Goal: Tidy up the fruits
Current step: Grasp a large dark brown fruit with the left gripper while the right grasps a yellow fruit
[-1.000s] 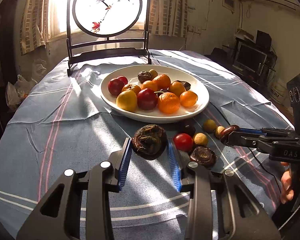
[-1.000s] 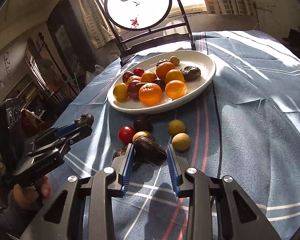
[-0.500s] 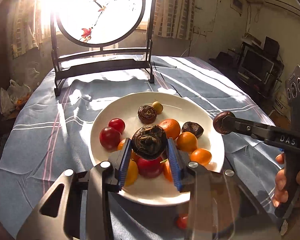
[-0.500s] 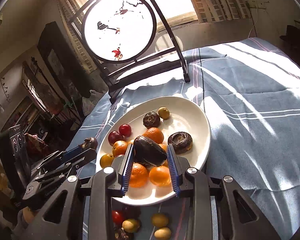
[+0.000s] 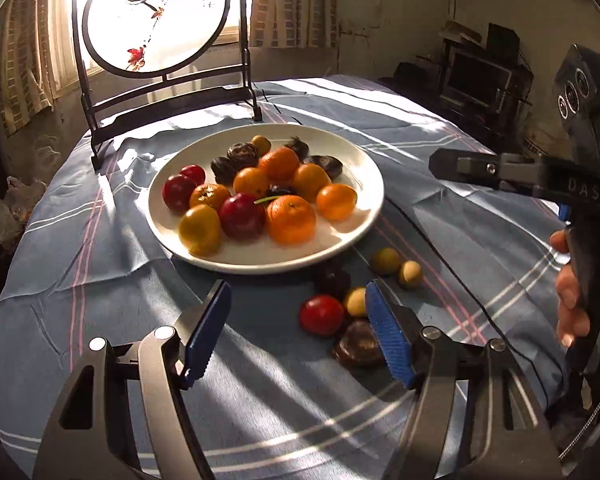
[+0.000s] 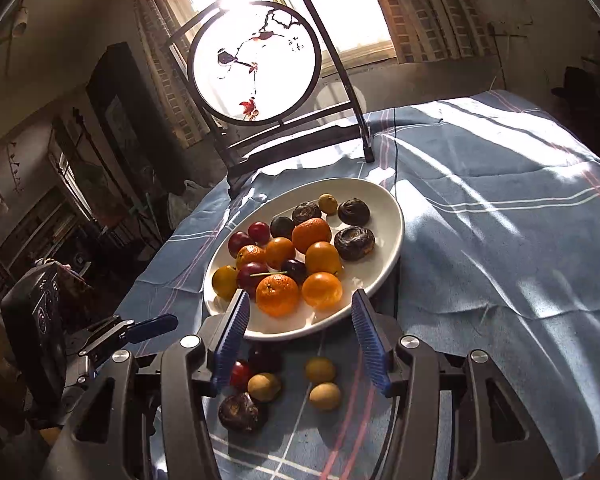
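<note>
Both tools hang empty above the blue-clothed counter (image 5: pixel 100 300), jaws just having spread. The left tool (image 5: pixel 298 334) sits lower centre, the fruit-heaped white plate (image 5: pixel 364 168) above it at frame centre. The right tool (image 6: pixel 300 340) straddles the plate's near rim; loose fruits (image 6: pixel 320 370) lie between and below its blue pads (image 6: pixel 232 332).

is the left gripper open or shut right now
Open. The left gripper has just been opening; its blue pads stand wide apart, only tablecloth between them.
</note>
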A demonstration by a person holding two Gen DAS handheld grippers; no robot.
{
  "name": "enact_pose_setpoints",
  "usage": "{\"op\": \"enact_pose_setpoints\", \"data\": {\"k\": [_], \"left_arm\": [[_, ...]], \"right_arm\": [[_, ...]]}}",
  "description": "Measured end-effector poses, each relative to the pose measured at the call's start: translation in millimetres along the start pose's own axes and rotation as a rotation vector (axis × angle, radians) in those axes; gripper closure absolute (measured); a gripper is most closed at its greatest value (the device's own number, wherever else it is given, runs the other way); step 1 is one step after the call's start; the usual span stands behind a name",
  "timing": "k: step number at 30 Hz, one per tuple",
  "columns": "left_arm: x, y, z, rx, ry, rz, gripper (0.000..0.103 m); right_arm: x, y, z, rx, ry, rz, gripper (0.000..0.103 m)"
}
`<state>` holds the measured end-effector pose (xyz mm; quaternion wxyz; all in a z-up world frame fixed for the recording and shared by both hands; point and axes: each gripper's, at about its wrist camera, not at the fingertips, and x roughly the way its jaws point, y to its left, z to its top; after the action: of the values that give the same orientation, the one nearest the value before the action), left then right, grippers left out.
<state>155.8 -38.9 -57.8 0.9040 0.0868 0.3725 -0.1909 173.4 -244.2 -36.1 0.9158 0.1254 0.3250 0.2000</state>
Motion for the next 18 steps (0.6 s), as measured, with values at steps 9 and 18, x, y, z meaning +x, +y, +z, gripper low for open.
{"op": "enact_pose_setpoints", "data": {"k": [9,18], "left_arm": [[29.7,-25.1,-19.5,-0.042,0.119,-0.032,0.052],[7.6,-12.0,-22.7,-0.128,-0.037,-0.047,0.062]], "right_arm": [[-12.9,-5.1,-47.6,0.015,0.030,-0.027,0.046],[10.2,-2.2,-38.9,-0.078,0.139,-0.091,0.046]]}}
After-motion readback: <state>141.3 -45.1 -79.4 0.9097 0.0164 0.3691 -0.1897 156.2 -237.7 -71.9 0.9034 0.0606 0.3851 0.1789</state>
